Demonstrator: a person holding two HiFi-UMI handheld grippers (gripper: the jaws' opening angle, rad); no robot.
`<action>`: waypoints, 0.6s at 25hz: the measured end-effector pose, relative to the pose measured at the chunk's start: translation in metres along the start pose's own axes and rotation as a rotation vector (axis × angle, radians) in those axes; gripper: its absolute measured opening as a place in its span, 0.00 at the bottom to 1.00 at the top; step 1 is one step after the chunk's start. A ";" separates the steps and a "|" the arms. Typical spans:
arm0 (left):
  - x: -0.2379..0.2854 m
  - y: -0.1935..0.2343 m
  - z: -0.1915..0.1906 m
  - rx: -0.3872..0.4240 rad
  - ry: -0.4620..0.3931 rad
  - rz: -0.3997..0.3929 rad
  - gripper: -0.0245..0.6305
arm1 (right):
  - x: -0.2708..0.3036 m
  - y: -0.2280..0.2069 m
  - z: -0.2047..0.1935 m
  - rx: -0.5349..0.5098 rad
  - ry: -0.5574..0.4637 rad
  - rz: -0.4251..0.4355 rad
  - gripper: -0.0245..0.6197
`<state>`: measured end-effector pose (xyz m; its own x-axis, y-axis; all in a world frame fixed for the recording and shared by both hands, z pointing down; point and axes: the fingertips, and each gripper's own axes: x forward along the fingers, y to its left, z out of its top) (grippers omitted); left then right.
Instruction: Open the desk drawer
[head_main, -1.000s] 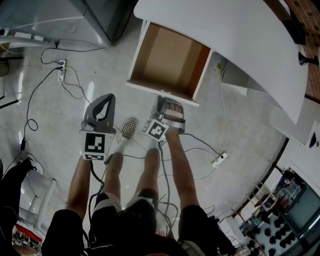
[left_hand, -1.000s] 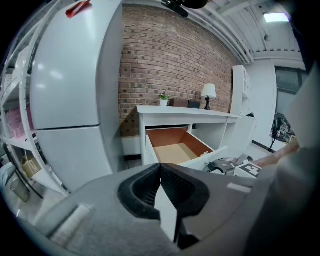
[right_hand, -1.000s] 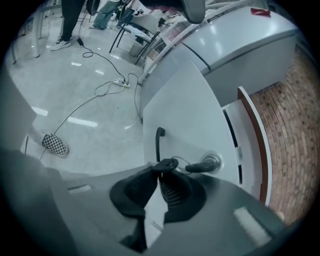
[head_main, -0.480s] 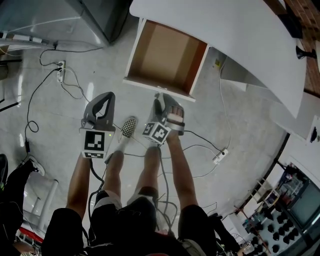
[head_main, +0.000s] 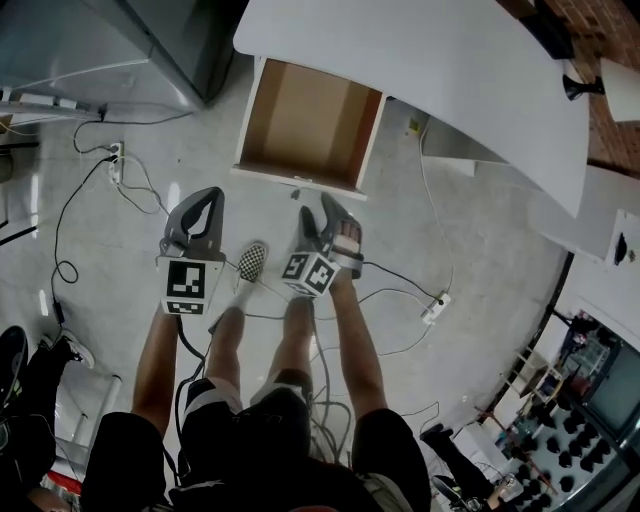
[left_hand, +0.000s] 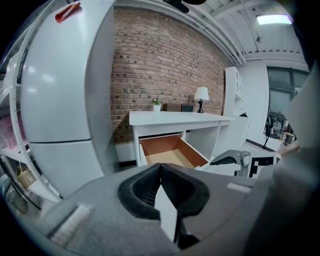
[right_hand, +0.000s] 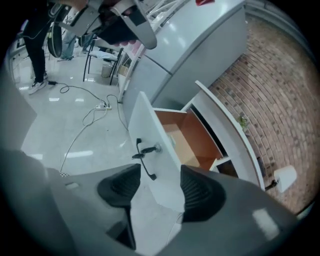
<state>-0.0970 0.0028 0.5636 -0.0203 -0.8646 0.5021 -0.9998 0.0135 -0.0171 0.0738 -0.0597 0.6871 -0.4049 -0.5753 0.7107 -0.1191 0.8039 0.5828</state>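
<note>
The white desk (head_main: 450, 70) has its drawer (head_main: 300, 115) pulled out, and the brown inside looks empty. In the right gripper view the drawer's white front carries a black handle (right_hand: 144, 155). My right gripper (right_hand: 155, 185) is open, with its pads clear of that handle, which lies a little ahead between them. From above, the right gripper (head_main: 318, 208) hovers just short of the drawer front. My left gripper (head_main: 207, 198) is shut on nothing, to the left over the floor. The left gripper view shows its tips (left_hand: 160, 167) meeting, with the open drawer (left_hand: 172, 152) beyond.
A grey cabinet (head_main: 120, 40) stands left of the desk. Cables (head_main: 80, 180) and power strips (head_main: 433, 310) trail over the shiny floor. The person's legs and checkered shoe (head_main: 254, 260) are below the grippers. A small lamp (left_hand: 201, 94) sits on the desk by a brick wall.
My right gripper has let go of the drawer handle, opened wide and drawn back from the drawer front. The left gripper lifted slightly. The drawer stays pulled out.
</note>
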 end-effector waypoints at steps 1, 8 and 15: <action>-0.001 0.000 0.007 0.005 -0.003 -0.002 0.05 | -0.005 -0.007 0.001 0.031 -0.004 -0.002 0.43; -0.017 -0.005 0.076 0.039 -0.065 -0.019 0.05 | -0.064 -0.089 0.031 0.324 -0.067 -0.061 0.43; -0.038 -0.016 0.163 0.073 -0.153 -0.033 0.05 | -0.139 -0.176 0.079 0.512 -0.209 -0.136 0.42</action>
<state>-0.0785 -0.0465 0.4044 0.0194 -0.9304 0.3659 -0.9965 -0.0477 -0.0684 0.0792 -0.1098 0.4546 -0.5203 -0.6781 0.5191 -0.5856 0.7258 0.3611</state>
